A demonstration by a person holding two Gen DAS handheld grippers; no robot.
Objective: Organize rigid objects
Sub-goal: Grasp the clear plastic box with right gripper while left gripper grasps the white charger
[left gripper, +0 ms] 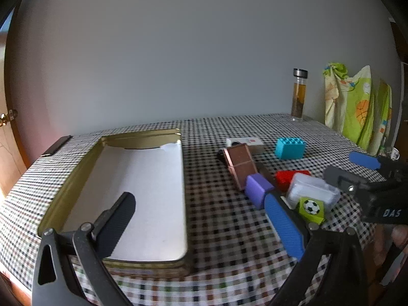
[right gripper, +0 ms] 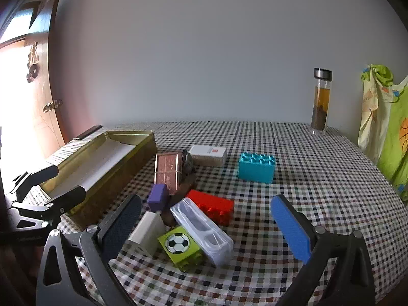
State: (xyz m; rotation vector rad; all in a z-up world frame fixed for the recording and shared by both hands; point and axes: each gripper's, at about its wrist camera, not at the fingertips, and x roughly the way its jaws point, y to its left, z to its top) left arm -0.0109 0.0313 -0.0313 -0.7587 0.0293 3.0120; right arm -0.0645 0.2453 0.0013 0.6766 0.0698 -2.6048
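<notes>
A gold metal tin (left gripper: 142,137), lidless and lined with white paper, sits on a checked tablecloth (left gripper: 216,242) and serves as the landmark for everything else. The left gripper (left gripper: 201,219) hangs over the tin's near right corner with its jaws wide apart and nothing between them; its black finger (left gripper: 119,219) lies over the white lining, its blue finger (left gripper: 283,224) over the cloth to the right of the tin. To the right of the tin lies a loose cluster of small things: a copper-coloured flat case (right gripper: 167,169) nearest the tin, a white box (right gripper: 207,154) just behind it, and a turquoise brick (right gripper: 256,167) farther right and standing apart. In front of the case are a purple block (right gripper: 158,196), a red brick (right gripper: 214,207), a clear plastic case (right gripper: 204,229), a white charger (right gripper: 148,232) and a green block with a football print (right gripper: 179,246), all touching or nearly touching one another. The right gripper (right gripper: 206,229) is held over this near group, jaws fully apart and gripping nothing, with the clear case and green block between its fingers. Far right of the tin, by the wall, stands a glass bottle (right gripper: 321,102) of amber liquid, with a green printed cloth (right gripper: 387,132) hanging beyond it.
</notes>
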